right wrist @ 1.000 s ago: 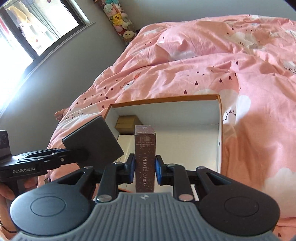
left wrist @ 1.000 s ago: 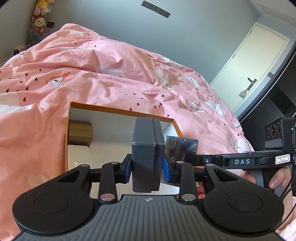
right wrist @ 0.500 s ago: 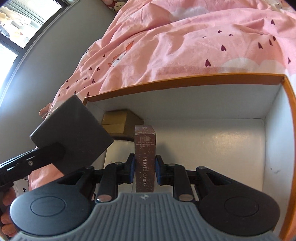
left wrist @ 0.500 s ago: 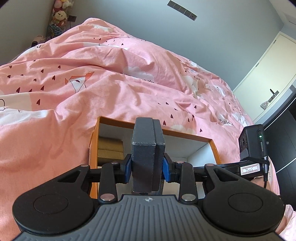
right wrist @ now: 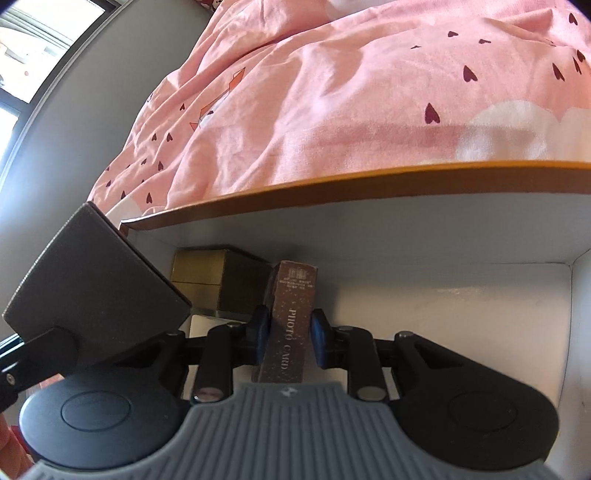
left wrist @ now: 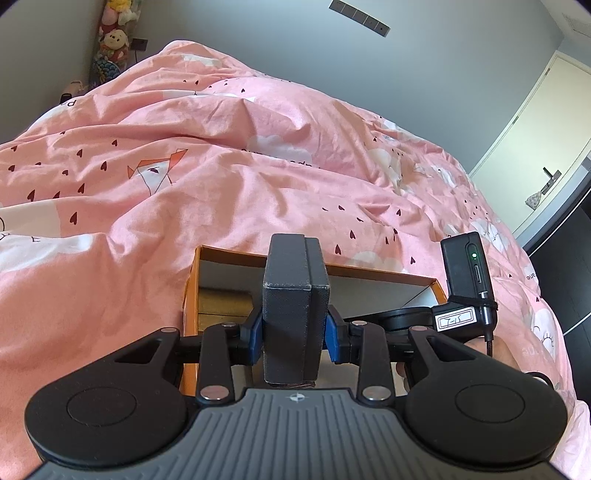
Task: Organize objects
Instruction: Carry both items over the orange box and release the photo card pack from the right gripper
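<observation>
My left gripper point(left wrist: 294, 332) is shut on a dark grey box point(left wrist: 294, 302), held upright above the near left part of an orange-rimmed white storage box point(left wrist: 384, 274). The grey box also shows at the left of the right wrist view point(right wrist: 96, 284). My right gripper point(right wrist: 288, 336) is shut on a brown "PHOTO CARD" box point(right wrist: 290, 317), low inside the storage box point(right wrist: 369, 181), right beside a gold box point(right wrist: 207, 277) in its far left corner. The gold box shows partly in the left wrist view point(left wrist: 221, 302).
The storage box rests on a bed with a pink heart-print duvet point(left wrist: 221, 166). The right gripper's body and camera pack point(left wrist: 467, 280) sit to the right of my left gripper. A white door point(left wrist: 535, 122) is at the far right, plush toys point(left wrist: 114, 33) by the wall.
The right gripper has moved down and forward into the storage box, bringing the photo card box next to the gold box. The left gripper has pulled back and tilted up a little.
</observation>
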A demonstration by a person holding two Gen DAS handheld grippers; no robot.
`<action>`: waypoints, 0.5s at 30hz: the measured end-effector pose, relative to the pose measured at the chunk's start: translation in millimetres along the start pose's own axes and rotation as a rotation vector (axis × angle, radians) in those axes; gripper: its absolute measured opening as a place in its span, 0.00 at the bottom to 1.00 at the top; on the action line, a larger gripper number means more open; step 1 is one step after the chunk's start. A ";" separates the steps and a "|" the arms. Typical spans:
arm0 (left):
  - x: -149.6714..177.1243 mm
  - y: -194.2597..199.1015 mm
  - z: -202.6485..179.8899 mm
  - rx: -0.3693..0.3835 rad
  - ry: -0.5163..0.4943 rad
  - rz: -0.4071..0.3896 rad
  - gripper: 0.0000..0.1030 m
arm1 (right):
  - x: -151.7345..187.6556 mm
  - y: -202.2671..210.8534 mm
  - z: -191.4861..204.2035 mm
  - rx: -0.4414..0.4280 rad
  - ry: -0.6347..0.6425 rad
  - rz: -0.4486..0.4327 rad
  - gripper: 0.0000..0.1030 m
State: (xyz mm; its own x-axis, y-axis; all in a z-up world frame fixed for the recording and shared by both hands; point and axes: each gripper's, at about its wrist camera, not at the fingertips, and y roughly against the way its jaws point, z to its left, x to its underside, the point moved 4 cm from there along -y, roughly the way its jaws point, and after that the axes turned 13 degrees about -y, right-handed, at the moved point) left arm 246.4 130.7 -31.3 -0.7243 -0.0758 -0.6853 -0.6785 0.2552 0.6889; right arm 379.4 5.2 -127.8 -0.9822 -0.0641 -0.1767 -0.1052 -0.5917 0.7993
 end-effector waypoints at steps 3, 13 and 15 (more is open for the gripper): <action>1.2 -1.0 -2.9 -0.012 -0.015 0.004 0.37 | 0.4 -4.8 1.9 0.056 0.032 -0.017 0.32; 7.1 4.2 -2.2 -0.019 -0.007 0.011 0.37 | 14.0 1.5 4.6 0.128 0.208 0.041 0.45; 8.6 4.9 -1.4 -0.020 0.000 0.013 0.36 | 24.8 1.3 9.5 0.138 0.312 0.085 0.47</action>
State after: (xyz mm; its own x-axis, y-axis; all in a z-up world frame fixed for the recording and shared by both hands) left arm 236.7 130.0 -33.5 -0.7329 -0.0728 -0.6764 -0.6715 0.2367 0.7021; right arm 353.5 10.5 -125.7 -0.8955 -0.3639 -0.2564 -0.0663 -0.4605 0.8852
